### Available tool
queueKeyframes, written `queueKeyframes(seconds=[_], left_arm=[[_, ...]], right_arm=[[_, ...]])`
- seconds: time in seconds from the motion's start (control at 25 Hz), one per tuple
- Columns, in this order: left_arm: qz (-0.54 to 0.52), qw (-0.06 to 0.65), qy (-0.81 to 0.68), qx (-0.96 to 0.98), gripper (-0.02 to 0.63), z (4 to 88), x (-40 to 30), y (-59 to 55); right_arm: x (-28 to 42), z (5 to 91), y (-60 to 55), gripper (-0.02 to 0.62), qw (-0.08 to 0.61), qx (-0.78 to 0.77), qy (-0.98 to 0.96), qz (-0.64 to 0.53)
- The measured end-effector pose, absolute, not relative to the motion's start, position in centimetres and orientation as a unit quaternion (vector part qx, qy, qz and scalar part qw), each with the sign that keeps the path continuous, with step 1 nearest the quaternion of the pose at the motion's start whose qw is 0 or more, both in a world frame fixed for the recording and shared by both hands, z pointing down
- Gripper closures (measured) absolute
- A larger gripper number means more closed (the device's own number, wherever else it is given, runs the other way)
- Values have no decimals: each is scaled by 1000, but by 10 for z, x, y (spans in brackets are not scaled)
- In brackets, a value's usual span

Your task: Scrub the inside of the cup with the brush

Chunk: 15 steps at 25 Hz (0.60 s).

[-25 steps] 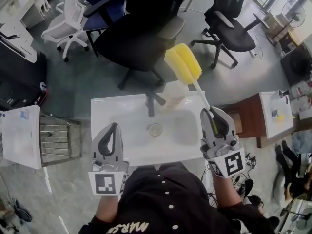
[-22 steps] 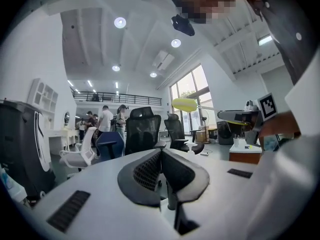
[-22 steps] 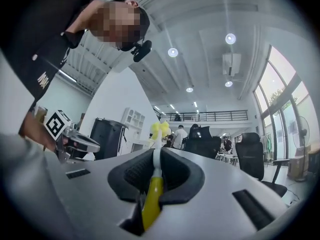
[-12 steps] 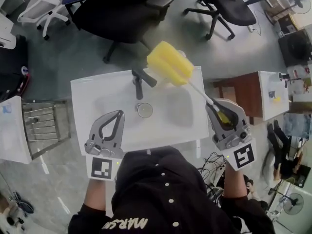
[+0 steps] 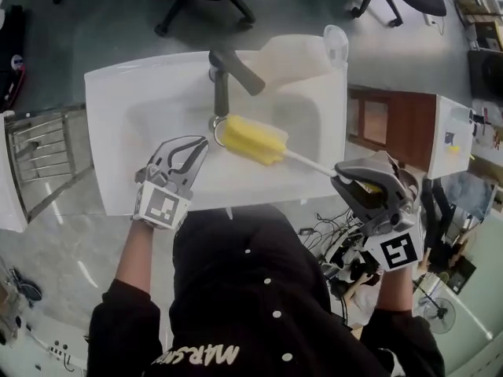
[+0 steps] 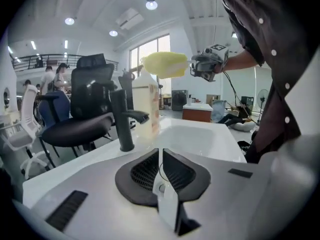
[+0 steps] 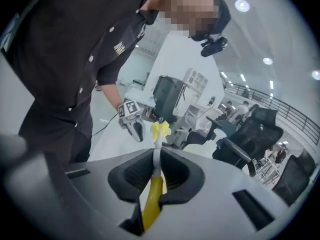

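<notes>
Head view: sink fills the upper middle, faucet at 12 o'clock on its back rim. Cup, tall and translucent, stands on the back rim at 2 o'clock from the faucet, well apart from both tools. Right tool sits off the sink's front right corner, clamped on the brush handle. The brush runs toward 10 o'clock from it, its yellow sponge head over the basin just beside the drain, below the faucet spout. Can't tell if the head touches the basin. Left tool is at 8 o'clock from the sponge head, over the front part of the basin, near the head but not touching. Wire rack at 9 o'clock, wooden cabinet at 3 o'clock.

Left gripper view: left tool has its jaws together, with nothing between them. Faucet at 11 o'clock, cup just right of it on the rim. Brush head hangs at 12 o'clock above the basin, right tool behind it at 1 o'clock.

Right gripper view: right tool has its jaws tight on the brush, the yellow grip between the pads and the white shaft leading to the sponge head at 12 o'clock. Left tool just beside the head at 11 o'clock.
</notes>
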<state>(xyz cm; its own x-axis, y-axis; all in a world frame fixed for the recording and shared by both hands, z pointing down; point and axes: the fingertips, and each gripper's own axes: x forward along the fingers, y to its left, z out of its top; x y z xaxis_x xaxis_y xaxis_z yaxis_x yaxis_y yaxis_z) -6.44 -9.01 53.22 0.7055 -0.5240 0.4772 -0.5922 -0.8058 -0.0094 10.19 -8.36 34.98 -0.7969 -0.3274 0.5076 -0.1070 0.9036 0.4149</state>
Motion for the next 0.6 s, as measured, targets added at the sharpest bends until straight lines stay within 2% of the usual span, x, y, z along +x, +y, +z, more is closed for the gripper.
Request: queueKeyframes(seconds=[0.08, 0.16, 0.24, 0.4, 0.6], left_arm=[[255, 84, -287, 919, 533, 558, -66, -90], [277, 101, -269, 917, 423, 580, -67, -86], [293, 111, -252, 915, 373, 598, -67, -86], [322, 104, -220, 915, 367, 632, -69, -86], [341, 107, -191, 914, 373, 664, -65, -85]], right_arm=[[97, 376, -87, 548, 336, 88, -918, -192], [91, 401, -88, 546, 372, 57, -906, -195], [84, 428, -92, 547, 413, 22, -886, -209], [65, 476, -97, 546, 476, -54, -843, -246], [45, 512, -103, 548, 513, -144, -790, -303]])
